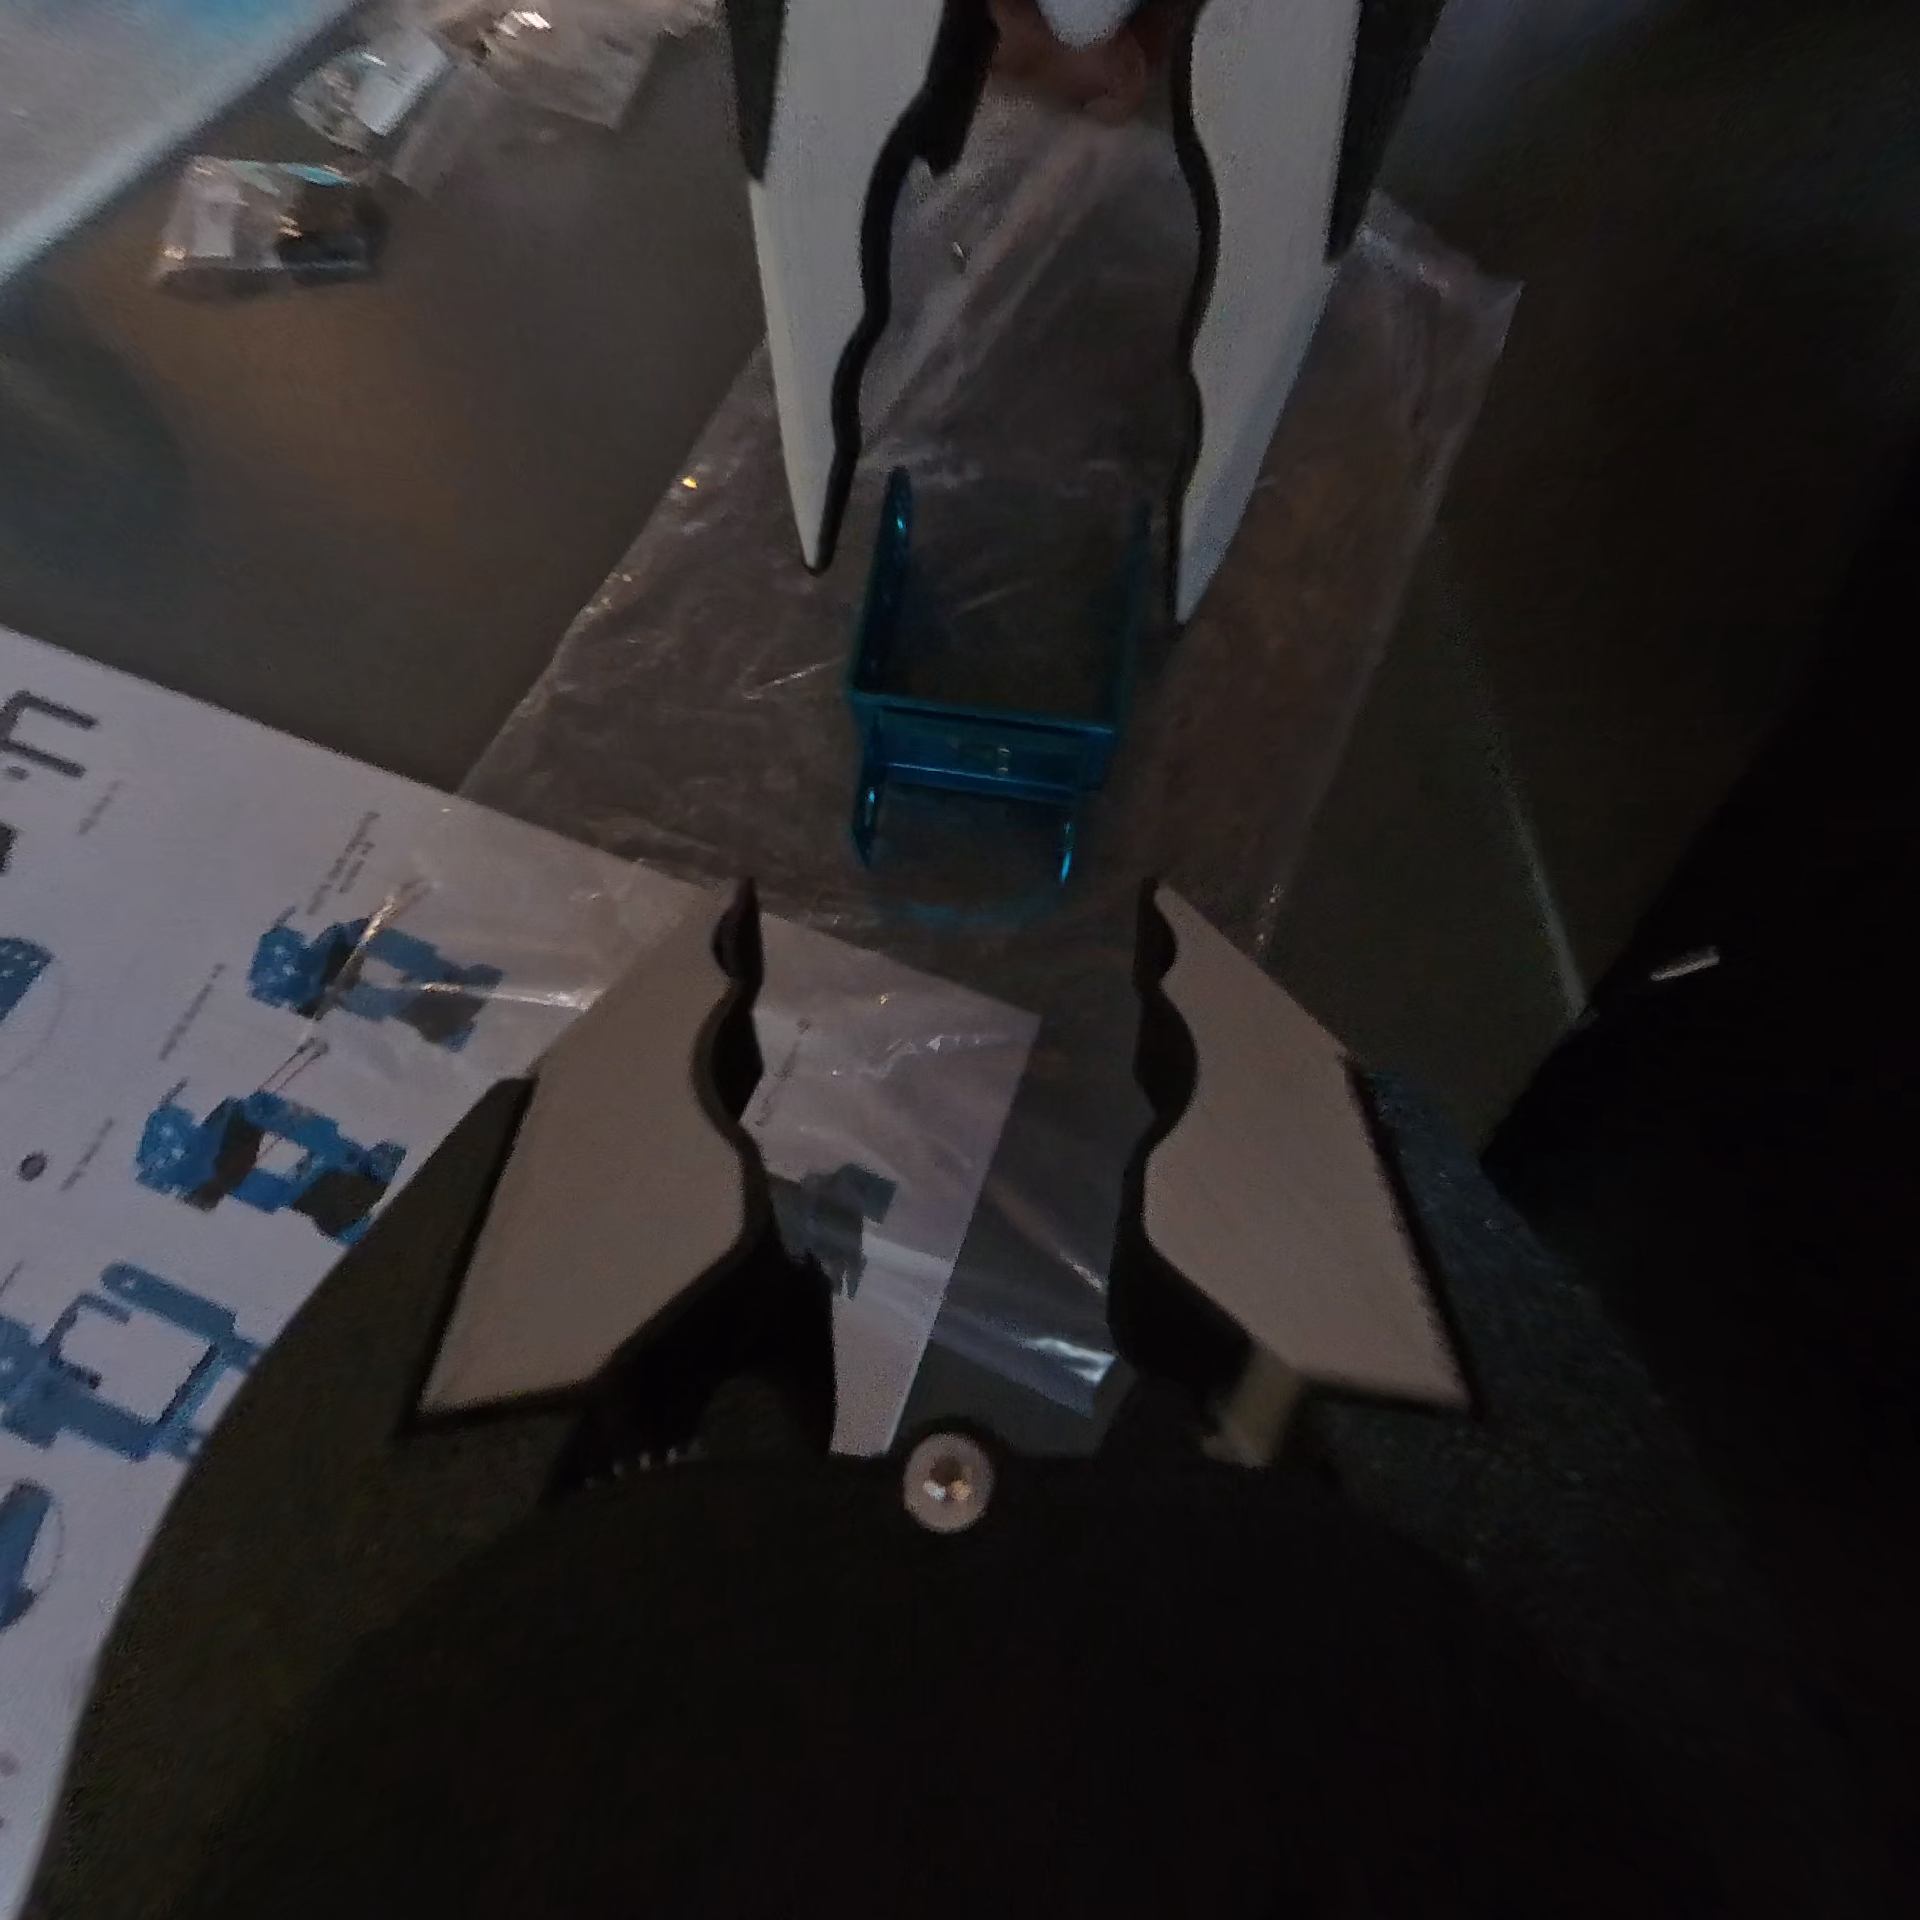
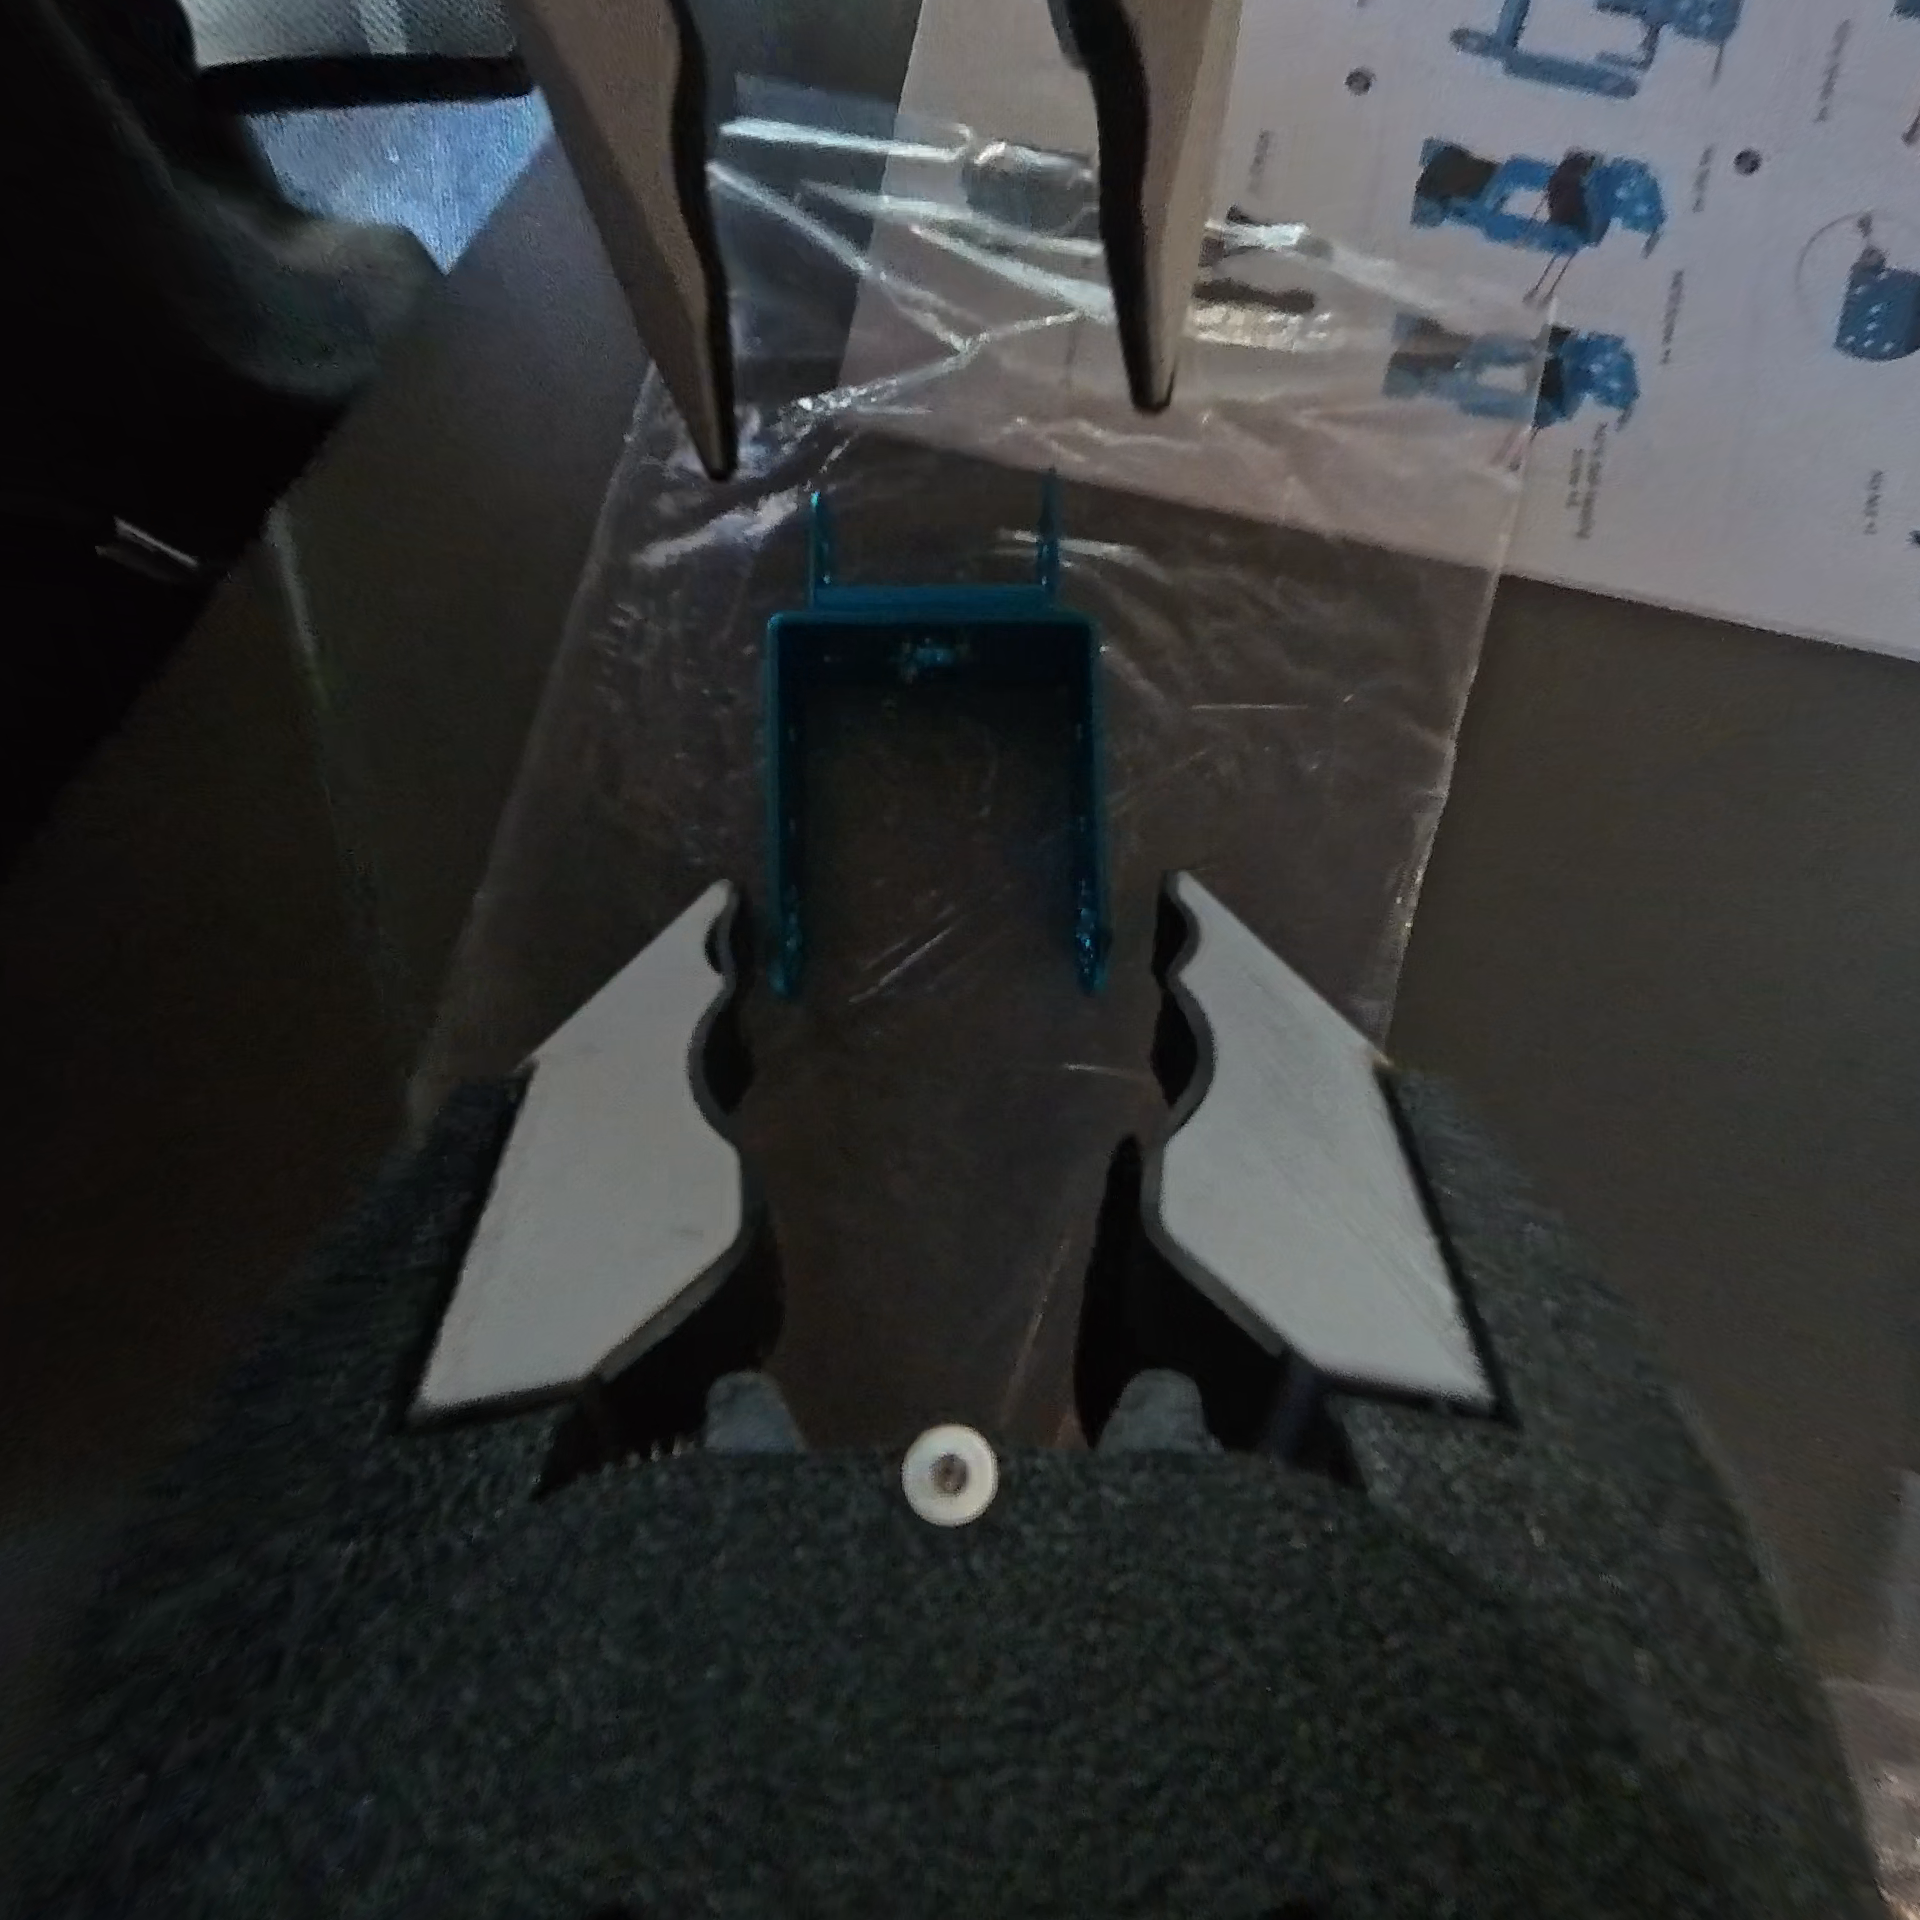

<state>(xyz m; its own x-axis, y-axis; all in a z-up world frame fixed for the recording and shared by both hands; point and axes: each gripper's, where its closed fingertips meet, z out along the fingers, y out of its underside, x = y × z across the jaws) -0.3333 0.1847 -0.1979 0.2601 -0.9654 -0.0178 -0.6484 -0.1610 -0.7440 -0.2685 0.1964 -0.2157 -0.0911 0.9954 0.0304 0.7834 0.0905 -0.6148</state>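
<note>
A blue metal U-shaped bracket (image 2: 932, 774) lies on a clear plastic bag (image 2: 1299, 727) spread over the dark worktop (image 2: 1662, 935). The left hand-held gripper (image 1: 948, 904) and right hand-held gripper (image 2: 951, 899) face each other from opposite ends of the bracket. A white printed instruction sheet (image 1: 208, 935) lies beside it, its corner under the bag. Small clear packets of parts (image 1: 270, 223) sit well apart, behind.

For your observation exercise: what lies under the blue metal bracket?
The blue metal bracket rests on a clear plastic bag spread over the dark table. Whether anything lies beneath the bag there cannot be seen.

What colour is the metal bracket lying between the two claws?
Blue metal bracket, clearest in the right wrist view.
</note>
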